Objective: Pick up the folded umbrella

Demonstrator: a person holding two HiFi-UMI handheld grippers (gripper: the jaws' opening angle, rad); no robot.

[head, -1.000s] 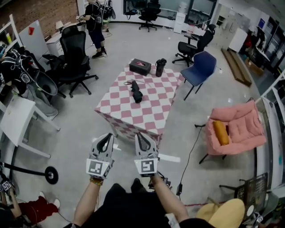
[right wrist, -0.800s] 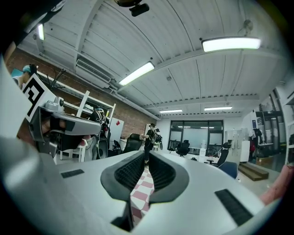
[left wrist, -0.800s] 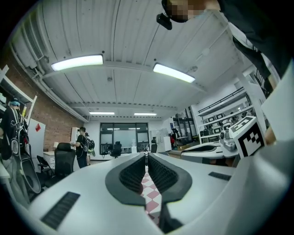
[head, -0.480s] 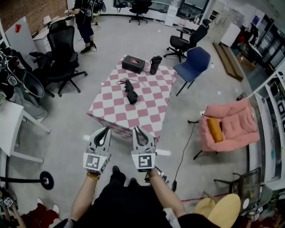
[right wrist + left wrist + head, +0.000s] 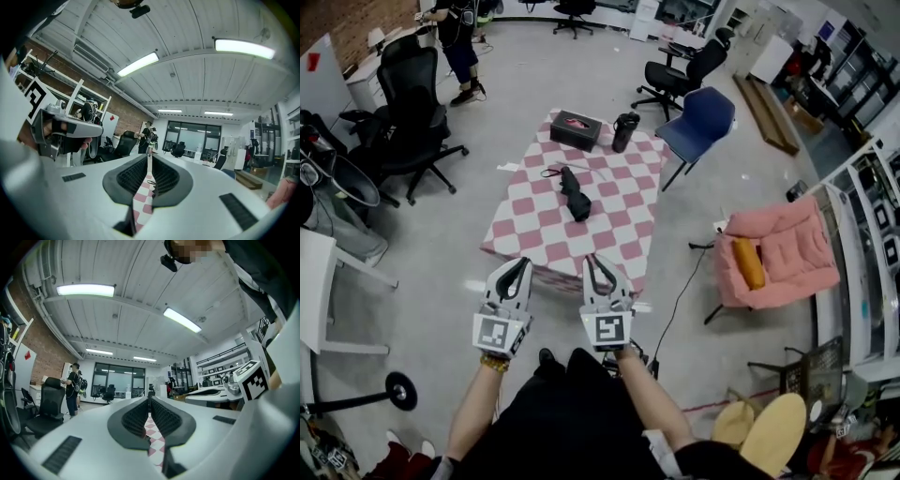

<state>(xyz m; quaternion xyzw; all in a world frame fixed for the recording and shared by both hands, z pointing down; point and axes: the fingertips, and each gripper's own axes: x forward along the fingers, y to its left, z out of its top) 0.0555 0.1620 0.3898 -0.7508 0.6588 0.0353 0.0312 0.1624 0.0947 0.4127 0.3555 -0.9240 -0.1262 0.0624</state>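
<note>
Head view showed the white plastic left gripper (image 5: 518,265) and right gripper (image 5: 593,262) with jaws closed on nothing, short of the pink-checked tablecloth (image 5: 614,211). Farther off, mid-table, lay the folded umbrella (image 5: 575,194), a slim black fabric bundle; arriving shut, I reckoned, they would nudge it or snag cloth.

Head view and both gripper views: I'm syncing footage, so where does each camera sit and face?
Head view: on the person's head, steeply down at the checkered table and folded umbrella; forearms, left gripper, right gripper show.
Left gripper view: on that gripper, level along its shut jaws; right gripper's marker cube at right.
Right gripper view: likewise; left gripper at left.
Both gripper views share the table between jaws.
</note>
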